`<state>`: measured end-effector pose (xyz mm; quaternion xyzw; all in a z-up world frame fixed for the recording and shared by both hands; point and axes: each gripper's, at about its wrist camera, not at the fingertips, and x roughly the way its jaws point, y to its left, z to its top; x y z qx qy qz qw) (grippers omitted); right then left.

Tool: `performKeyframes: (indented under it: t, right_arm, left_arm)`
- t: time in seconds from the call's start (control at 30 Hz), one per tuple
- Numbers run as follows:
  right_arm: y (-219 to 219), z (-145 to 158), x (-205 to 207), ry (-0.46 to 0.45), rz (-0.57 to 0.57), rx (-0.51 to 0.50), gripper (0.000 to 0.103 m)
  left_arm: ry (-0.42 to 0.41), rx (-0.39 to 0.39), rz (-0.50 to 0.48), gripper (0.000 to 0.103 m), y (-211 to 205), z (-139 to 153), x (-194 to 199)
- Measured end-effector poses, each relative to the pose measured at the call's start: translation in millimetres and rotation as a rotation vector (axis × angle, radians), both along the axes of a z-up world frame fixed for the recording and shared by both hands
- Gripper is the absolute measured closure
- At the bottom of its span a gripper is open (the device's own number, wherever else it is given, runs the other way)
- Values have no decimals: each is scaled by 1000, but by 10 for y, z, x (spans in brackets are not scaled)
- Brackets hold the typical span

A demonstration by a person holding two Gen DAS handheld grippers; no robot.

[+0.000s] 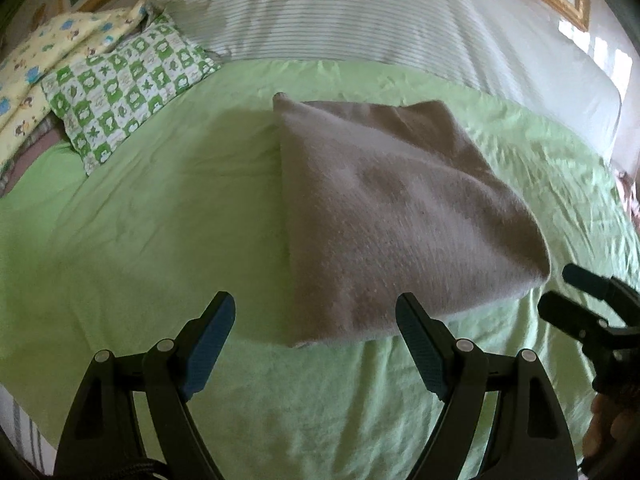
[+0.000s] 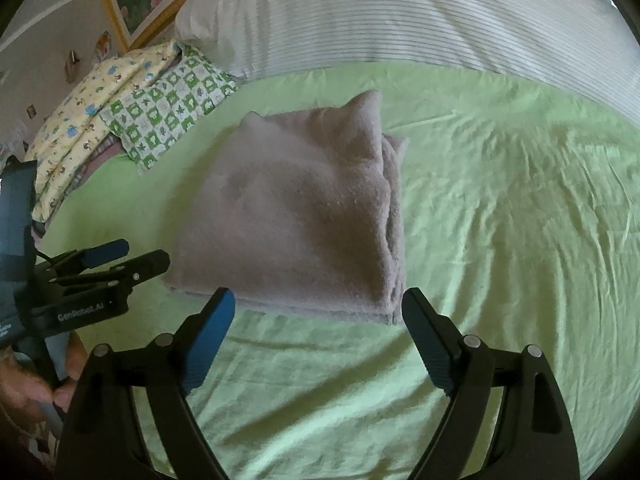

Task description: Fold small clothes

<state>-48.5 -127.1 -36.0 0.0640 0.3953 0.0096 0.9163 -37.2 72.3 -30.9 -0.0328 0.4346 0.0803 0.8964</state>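
A fuzzy grey-mauve garment (image 1: 392, 216) (image 2: 296, 216) lies folded into a thick square on the green sheet (image 1: 160, 232) (image 2: 500, 208). My left gripper (image 1: 316, 312) hovers open just short of its near left corner, nothing between the blue pads. In the right wrist view my right gripper (image 2: 318, 304) stands open over the garment's near right edge, also holding nothing. Each gripper shows in the other's view: the right one (image 1: 560, 292) at the far right, the left one (image 2: 132, 256) at the left, both open.
A green-and-white checked pillow (image 1: 128, 88) (image 2: 168, 116) and a yellow printed one (image 1: 48, 60) (image 2: 92, 112) lie at the back left. A white striped duvet (image 1: 360, 12) (image 2: 420, 16) runs along the far side. A hand (image 2: 24, 384) grips the left tool.
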Motion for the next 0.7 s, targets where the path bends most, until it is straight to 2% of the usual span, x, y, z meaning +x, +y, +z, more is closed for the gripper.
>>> performKeyframes:
  t: [0.7]
  right_arm:
    - [104,-103,7,-15,25,-61,11]
  left_arm:
    - [-6,50,-25,18,-55,-27,-22]
